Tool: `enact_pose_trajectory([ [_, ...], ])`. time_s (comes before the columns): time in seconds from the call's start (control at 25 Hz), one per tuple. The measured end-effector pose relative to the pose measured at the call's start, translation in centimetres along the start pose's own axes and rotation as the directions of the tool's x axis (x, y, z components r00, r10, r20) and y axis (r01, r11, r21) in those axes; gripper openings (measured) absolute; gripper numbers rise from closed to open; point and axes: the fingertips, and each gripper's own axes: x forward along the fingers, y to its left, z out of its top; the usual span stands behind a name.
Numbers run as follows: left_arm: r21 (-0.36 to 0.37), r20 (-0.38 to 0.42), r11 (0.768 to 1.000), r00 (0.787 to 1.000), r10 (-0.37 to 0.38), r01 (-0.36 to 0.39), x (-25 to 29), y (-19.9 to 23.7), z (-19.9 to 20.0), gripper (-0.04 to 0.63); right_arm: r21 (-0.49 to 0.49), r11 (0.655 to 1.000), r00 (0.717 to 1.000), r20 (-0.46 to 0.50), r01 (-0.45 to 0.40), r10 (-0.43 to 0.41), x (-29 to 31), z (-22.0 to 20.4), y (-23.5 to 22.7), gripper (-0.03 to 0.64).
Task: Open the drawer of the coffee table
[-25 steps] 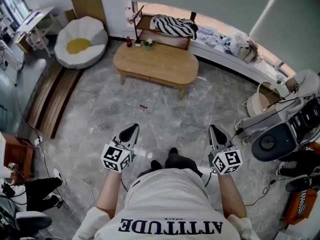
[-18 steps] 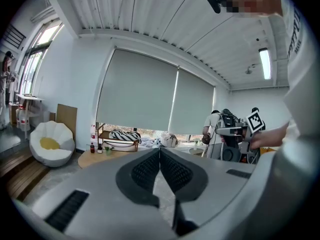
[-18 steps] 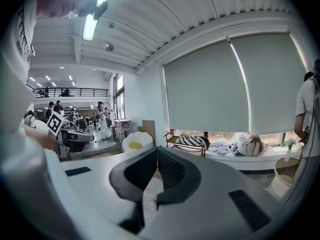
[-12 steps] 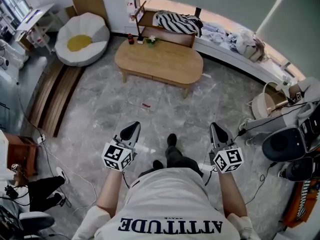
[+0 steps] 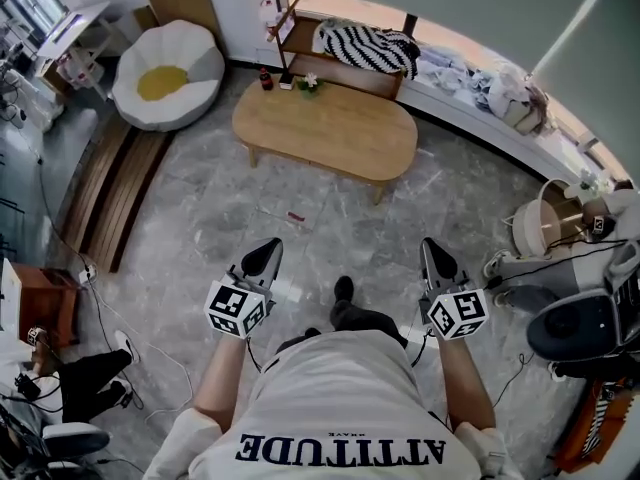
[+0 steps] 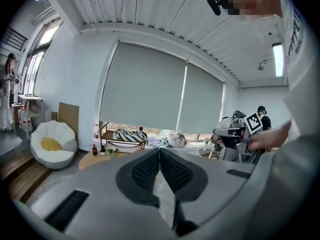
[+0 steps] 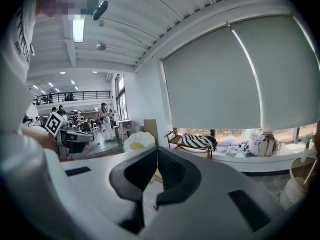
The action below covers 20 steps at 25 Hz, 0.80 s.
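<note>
The oval wooden coffee table [image 5: 325,128] stands across the stone floor, well ahead of both grippers. Its front apron [image 5: 312,164] faces me; I cannot make out a drawer line from here. My left gripper [image 5: 268,248] is held at waist height with its jaws shut and nothing between them. My right gripper [image 5: 430,246] is level with it, also shut and empty. In the left gripper view the closed left gripper [image 6: 159,151] points at the table's left end [image 6: 92,159]. In the right gripper view the right gripper [image 7: 156,151] has its pads meeting.
A white and yellow egg-shaped beanbag [image 5: 165,73] lies at the far left. A wooden bench with a striped cushion [image 5: 365,48] stands behind the table. A small red thing [image 5: 296,216] lies on the floor. A basket [image 5: 545,223], equipment and cables [image 5: 570,328] crowd the right.
I have walked forward across the floor, so the table sits a little larger and further right in the head view. Both grippers came along, still shut and side by side.
</note>
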Motion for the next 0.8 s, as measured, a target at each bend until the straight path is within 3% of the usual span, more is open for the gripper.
enact_pose_trajectory([
  [0.52, -0.019, -0.015, 0.998, 0.998, 0.061, -0.061, 10.0, 3.0, 2.3, 0.02, 0.001, 0.996, 0.996, -0.032, -0.085, 0.085, 9.7, 2.0, -7.9, 0.018],
  [0.8, -0.032, -0.03, 0.997, 0.997, 0.065, -0.066, 13.2, 4.4, 3.2, 0.02, 0.014, 0.994, 0.993, -0.049, -0.106, 0.107, 13.0, 2.5, -9.7, 0.018],
])
